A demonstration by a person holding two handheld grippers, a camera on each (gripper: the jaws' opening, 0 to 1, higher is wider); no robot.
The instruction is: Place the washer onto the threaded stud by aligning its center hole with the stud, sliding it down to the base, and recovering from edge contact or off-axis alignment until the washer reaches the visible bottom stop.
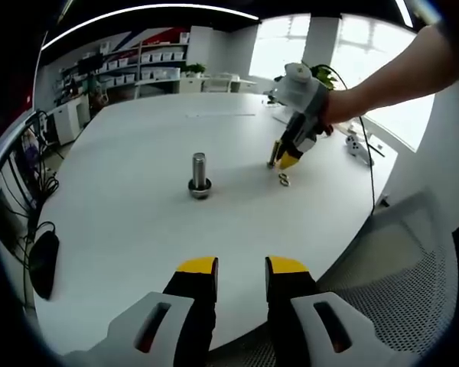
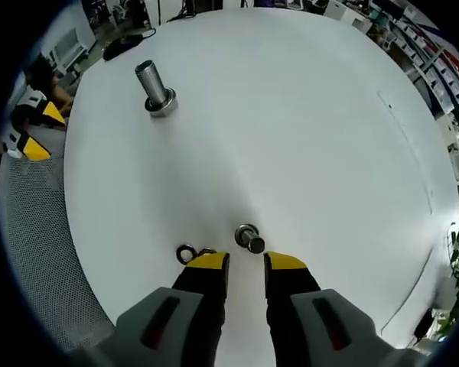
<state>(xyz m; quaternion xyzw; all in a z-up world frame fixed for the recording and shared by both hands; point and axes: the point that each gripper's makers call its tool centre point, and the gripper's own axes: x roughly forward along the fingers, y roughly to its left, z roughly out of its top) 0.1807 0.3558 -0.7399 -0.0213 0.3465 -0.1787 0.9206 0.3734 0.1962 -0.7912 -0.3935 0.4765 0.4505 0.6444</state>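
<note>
Yellow-tipped right gripper (image 2: 246, 261) hovers jaws parted, empty, over the white table (image 2: 291, 122); washer (image 2: 187, 253) at its eleven o'clock, stud (image 2: 154, 88) well apart. Left gripper (image 1: 242, 267) open, empty.

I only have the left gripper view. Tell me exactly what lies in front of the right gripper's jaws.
Observer: In the right gripper view, a small ring-shaped washer lies on the white table, just beside the tip of the jaw on that view's left. It is not gripped.
Operator: Report anything else down there.
Observer: A short bolt-like metal piece sits just ahead of the gap between the jaws.
Operator: Give me the jaw state.
Observer: The right gripper is open, with nothing between its jaws.
</note>
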